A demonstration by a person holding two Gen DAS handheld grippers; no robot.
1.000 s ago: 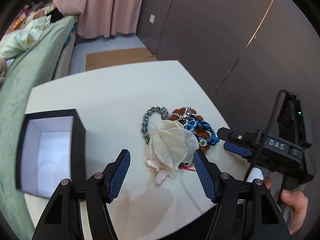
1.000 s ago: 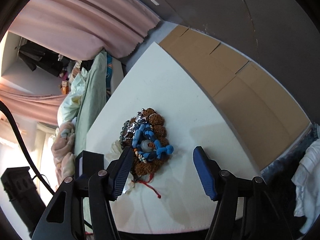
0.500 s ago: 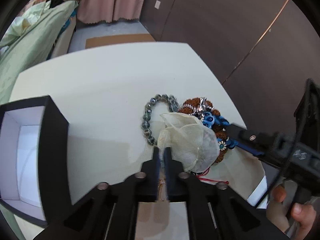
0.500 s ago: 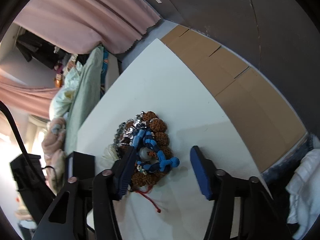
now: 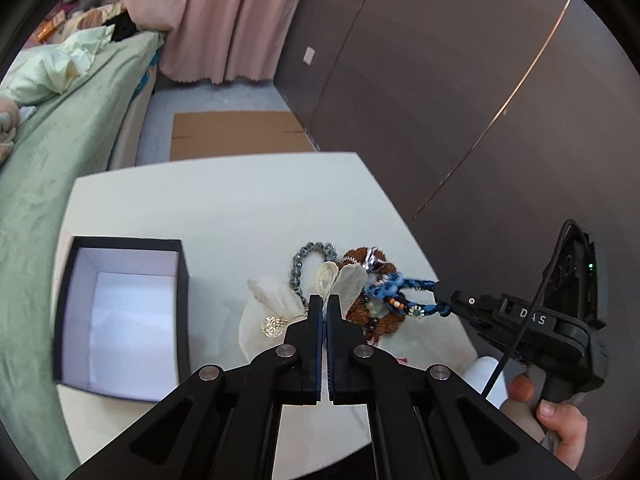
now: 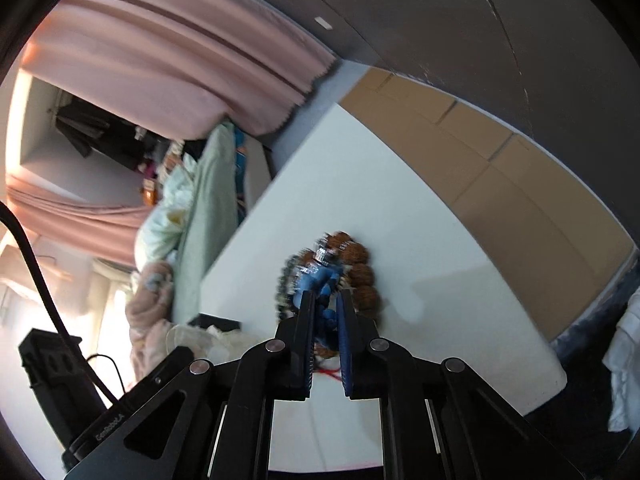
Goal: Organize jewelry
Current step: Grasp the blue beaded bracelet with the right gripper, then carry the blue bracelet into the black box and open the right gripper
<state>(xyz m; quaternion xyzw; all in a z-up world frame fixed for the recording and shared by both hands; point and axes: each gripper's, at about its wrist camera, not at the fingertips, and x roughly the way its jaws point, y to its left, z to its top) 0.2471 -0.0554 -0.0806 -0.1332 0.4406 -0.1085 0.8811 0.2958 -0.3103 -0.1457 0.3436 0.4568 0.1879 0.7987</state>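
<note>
A pile of jewelry lies on the white table (image 5: 224, 216): a grey bead bracelet (image 5: 298, 268), a brown bead bracelet (image 5: 384, 320), a blue braided bracelet (image 5: 394, 286) and a cream petal flower piece (image 5: 272, 304). My left gripper (image 5: 324, 300) is shut on the cream flower piece and holds it just above the table. My right gripper (image 6: 325, 300) is shut on the blue bracelet (image 6: 320, 280), over the brown beads (image 6: 360, 276); it also shows in the left wrist view (image 5: 442, 300). An open black box (image 5: 120, 312) with a white inside stands to the left.
A green bed (image 5: 52, 168) runs along the table's left side. Flat cardboard (image 5: 236, 140) lies on the floor beyond the table. A dark wall (image 5: 440, 100) stands to the right, pink curtains (image 5: 224, 16) at the back.
Both grippers went from open to shut. The left closed on the cream flower piece and lifted it. The right moved in and closed on the blue bracelet.
</note>
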